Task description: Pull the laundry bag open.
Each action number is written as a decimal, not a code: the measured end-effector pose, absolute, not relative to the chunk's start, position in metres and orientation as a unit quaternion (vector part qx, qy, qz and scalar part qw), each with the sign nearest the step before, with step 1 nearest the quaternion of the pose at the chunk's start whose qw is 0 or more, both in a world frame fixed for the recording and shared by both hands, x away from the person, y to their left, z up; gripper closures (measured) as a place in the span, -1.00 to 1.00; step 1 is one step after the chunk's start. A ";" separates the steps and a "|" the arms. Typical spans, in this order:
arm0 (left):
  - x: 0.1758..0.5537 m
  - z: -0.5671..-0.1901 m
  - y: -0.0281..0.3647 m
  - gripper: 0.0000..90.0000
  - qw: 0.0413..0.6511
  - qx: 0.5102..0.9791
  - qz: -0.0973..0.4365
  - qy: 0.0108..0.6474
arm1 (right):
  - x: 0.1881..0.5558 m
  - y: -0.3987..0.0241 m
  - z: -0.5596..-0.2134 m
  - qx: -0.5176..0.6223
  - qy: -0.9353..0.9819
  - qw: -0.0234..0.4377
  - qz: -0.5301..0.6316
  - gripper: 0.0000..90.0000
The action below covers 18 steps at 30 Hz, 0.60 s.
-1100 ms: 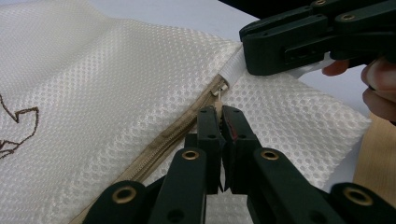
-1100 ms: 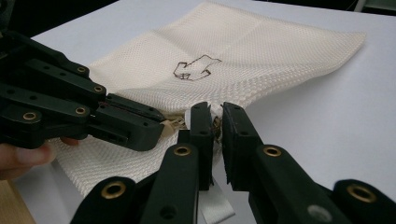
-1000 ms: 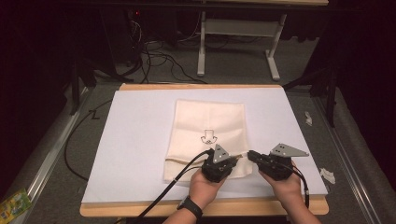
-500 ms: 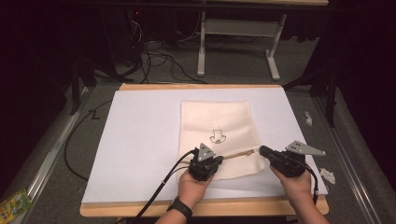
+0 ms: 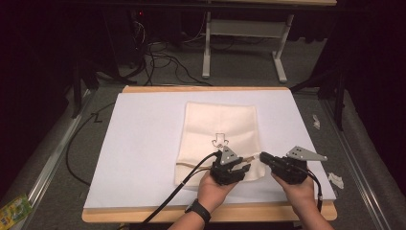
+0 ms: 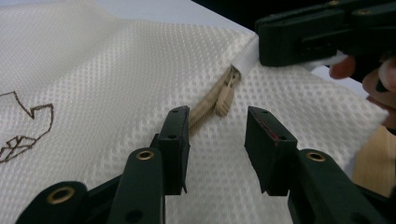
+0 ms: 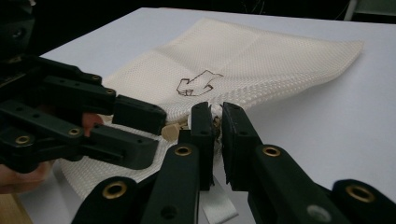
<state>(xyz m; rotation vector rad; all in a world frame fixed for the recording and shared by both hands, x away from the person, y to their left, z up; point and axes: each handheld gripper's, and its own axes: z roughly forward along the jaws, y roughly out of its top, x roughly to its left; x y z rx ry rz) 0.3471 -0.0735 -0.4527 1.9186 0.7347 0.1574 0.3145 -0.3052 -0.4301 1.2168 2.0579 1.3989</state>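
A: High view first. What is different from a moment ago?

B: The left hand-held gripper (image 5: 241, 168) has slid back to the right along the near edge of the mesh bag (image 5: 220, 129), towards the right hand-held gripper (image 5: 265, 157). The bag lies flat on the white desk (image 5: 143, 143), its zipper edge nearest the person. The right one has barely shifted.

A: And the left gripper view?

B: Its jaws have just been opening; they now stand apart, released, with the beige zipper pull (image 6: 225, 99) lying loose just ahead of the gap and nothing pressed between the pads. I'd judge the pull was let go after a run along the zipper, or is about to be regripped.

A: The right gripper view?

B: The right one is clenched on the bag's corner by the white tab (image 7: 219, 210), pinning the zipper end so the cloth stays taut.

A: What can't you make out?

B: From above, both grippers cover the zipper, so how far it is open I cannot tell. In the left gripper view the zipper's teeth run under the left jaw. In the right gripper view the pinched cloth is mostly hidden between the pads.
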 end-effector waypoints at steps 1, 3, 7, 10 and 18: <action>0.348 -0.453 -0.075 0.35 0.513 0.799 0.065 0.307 | 0.314 -0.305 -0.430 0.430 0.731 0.184 0.496 0.90; 0.347 -0.453 -0.078 0.44 0.511 0.801 0.068 0.305 | 0.315 -0.304 -0.430 0.428 0.731 0.183 0.499 0.90; 0.345 -0.453 -0.081 0.77 0.507 0.804 0.073 0.303 | 0.314 -0.302 -0.430 0.427 0.732 0.179 0.500 0.90; 0.344 -0.454 -0.083 0.90 0.506 0.806 0.076 0.296 | 0.314 -0.299 -0.430 0.422 0.733 0.181 0.501 0.90; 0.345 -0.452 -0.080 0.94 0.503 0.809 0.066 0.296 | 0.313 -0.297 -0.429 0.431 0.735 0.196 0.486 0.91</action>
